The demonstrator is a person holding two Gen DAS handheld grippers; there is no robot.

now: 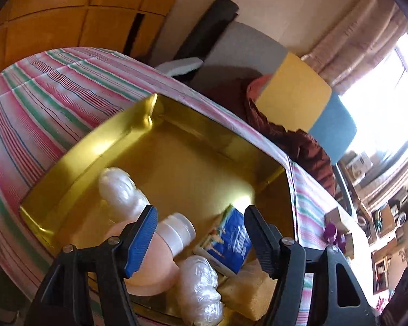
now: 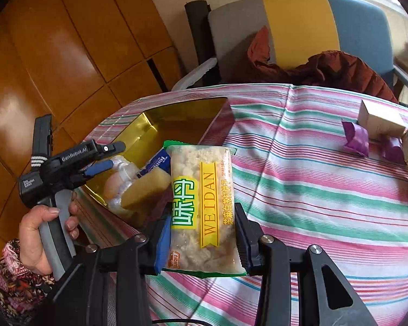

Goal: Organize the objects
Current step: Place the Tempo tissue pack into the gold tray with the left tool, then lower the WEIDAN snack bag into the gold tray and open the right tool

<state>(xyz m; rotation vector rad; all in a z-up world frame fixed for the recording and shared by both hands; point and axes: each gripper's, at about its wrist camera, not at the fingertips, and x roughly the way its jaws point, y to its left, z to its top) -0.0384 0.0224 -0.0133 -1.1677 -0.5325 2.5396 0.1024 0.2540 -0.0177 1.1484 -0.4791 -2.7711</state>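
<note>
The striped tablecloth (image 2: 299,163) is bearing a gold tin (image 1: 117,135). The left gripper (image 1: 201,233) is hovering with jaws spread wide just above it, gripping nothing; the right gripper (image 2: 201,244) is clamping a snack packet (image 2: 204,206).

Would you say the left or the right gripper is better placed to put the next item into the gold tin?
Right: the right gripper already clamps the cracker packet beside the gold tin; the left gripper is open and empty.

Striped tablecloth (image 2: 299,163); gold tin (image 2: 149,125); purple wrappers (image 2: 356,135); boxes (image 2: 378,122).

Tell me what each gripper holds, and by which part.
The right gripper grips the snack packet across its lower half, one finger on each long side. The left gripper holds nothing; its jaws stand open over the gold tin.
</note>
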